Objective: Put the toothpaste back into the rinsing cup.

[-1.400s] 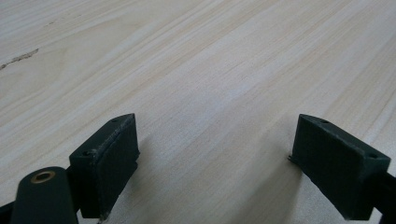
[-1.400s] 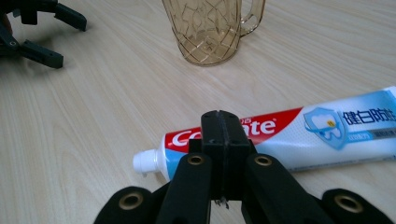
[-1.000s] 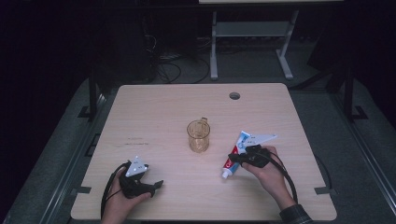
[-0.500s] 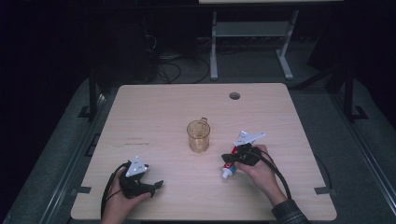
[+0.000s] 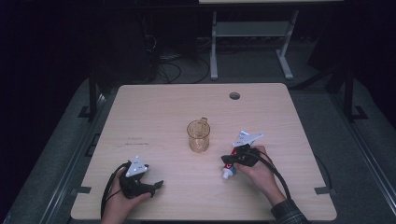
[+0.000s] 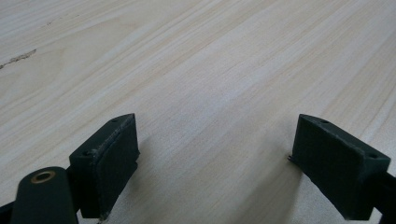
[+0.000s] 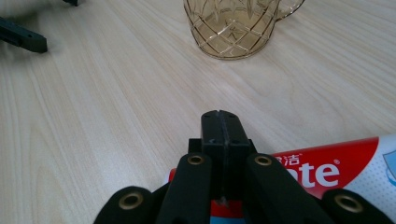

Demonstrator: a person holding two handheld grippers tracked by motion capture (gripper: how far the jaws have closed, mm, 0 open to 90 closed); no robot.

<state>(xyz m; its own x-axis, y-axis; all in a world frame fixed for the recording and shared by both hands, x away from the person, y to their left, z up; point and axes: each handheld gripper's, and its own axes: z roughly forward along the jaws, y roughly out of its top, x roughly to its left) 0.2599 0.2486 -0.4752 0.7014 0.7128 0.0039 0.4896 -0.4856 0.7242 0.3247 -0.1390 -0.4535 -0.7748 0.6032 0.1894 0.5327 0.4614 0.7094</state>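
1 toothpaste tube (image 5: 229, 169) in clamped right tool (image 7: 219, 125) | 1 glass mug (image 5: 198, 136) | left tool (image 6: 212, 158) agape, empty

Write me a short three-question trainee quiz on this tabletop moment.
1. True or false: the left gripper has its fingers apart over the bare wooden table.
2. The amber glass mug near the middle of the table is: A) upright, B) lying on its side, C) upside down.
3. The right gripper has its fingers shut. Which red and white thing lies right against it?

Key:
1. True
2. A
3. The toothpaste tube
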